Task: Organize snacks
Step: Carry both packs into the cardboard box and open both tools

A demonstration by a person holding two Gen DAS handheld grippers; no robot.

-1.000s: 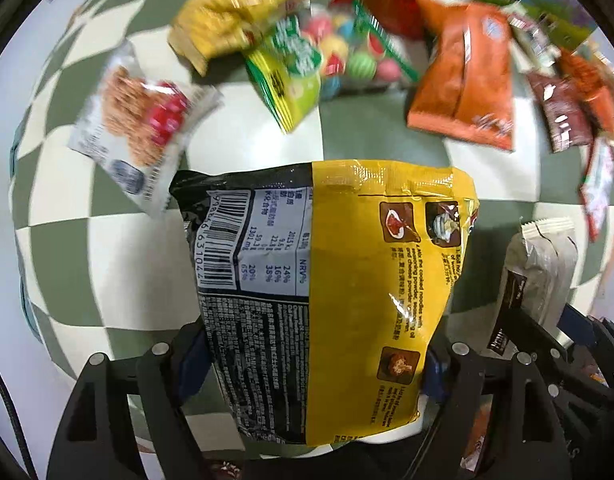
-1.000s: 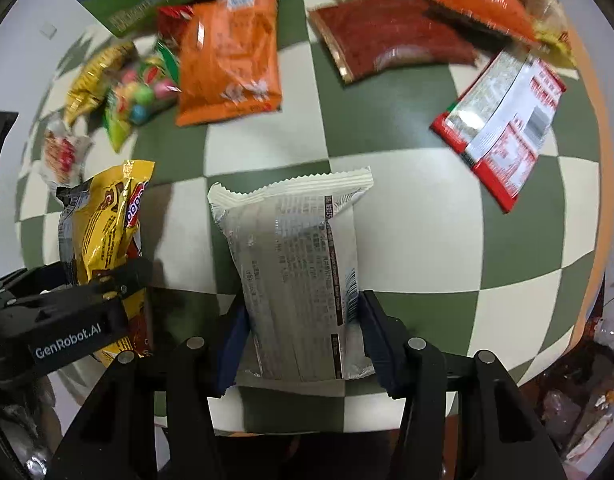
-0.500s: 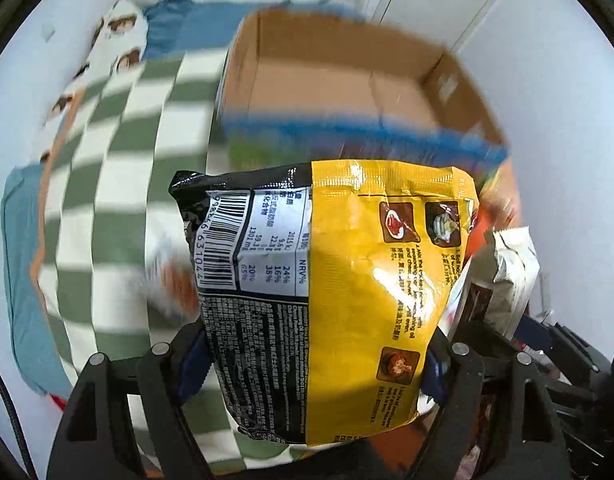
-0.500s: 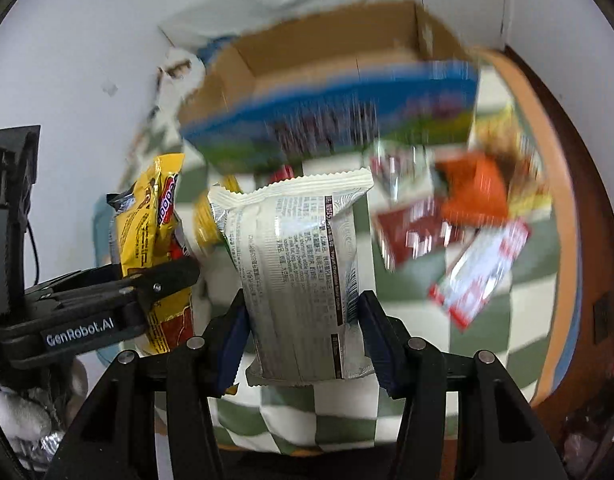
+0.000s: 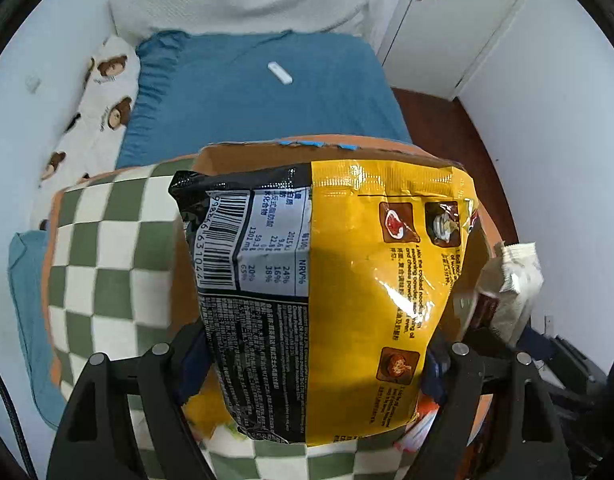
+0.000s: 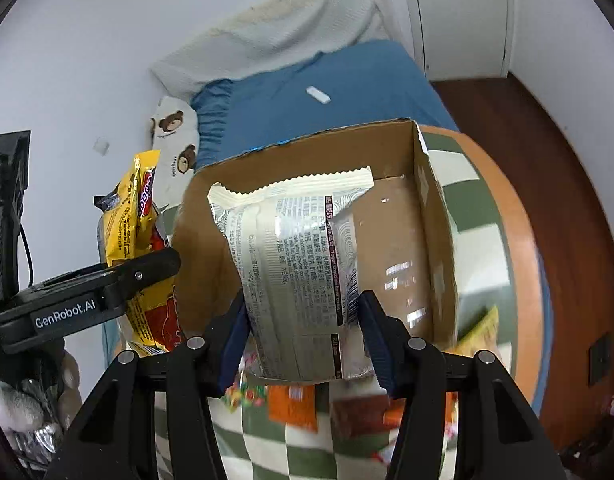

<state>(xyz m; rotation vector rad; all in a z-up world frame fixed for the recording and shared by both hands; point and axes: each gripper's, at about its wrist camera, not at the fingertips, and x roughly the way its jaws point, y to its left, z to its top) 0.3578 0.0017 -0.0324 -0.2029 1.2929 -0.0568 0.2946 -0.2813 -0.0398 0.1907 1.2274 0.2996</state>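
L gripper (image 5: 319, 356) is pinching the yellow pack (image 5: 347, 288) across its lower part, jaws pressed in on both side edges; the pack is standing upright in the air, in front of the box (image 6: 431, 216). R gripper (image 6: 303, 340) is pinching the white pack (image 6: 299, 268) the same way, low on its body, serrated top seal pointing up, hanging over the open box mouth.

Handling, as a guess: both look light, puffy foil/film pouches w/ air inside, so they're probably giving under the jaws rather than resisting. Film looks glossy, likely slippery; the contents of the yellow one look like noodles from the print, i.e. crushable. Best hold is prob. where it is now, across the width low down, or on the flat seal strips at top/bottom, w/ only moderate squeeze. The box is cardboard, stiff enough, w/ nothing visible on the part of its floor that shows.

Count: 2 packs in grippers (1 yellow, 1 white), 1 box. On the checkered table (image 5: 107, 248), below the box in the R view, more snacks are lying blurred: at least an orange pack (image 6: 293, 406), a brown one (image 6: 359, 412), a candy bag (image 6: 245, 394) and a yellow corner (image 6: 481, 328) at the box's right side. Exact total can't be told, too smeared.
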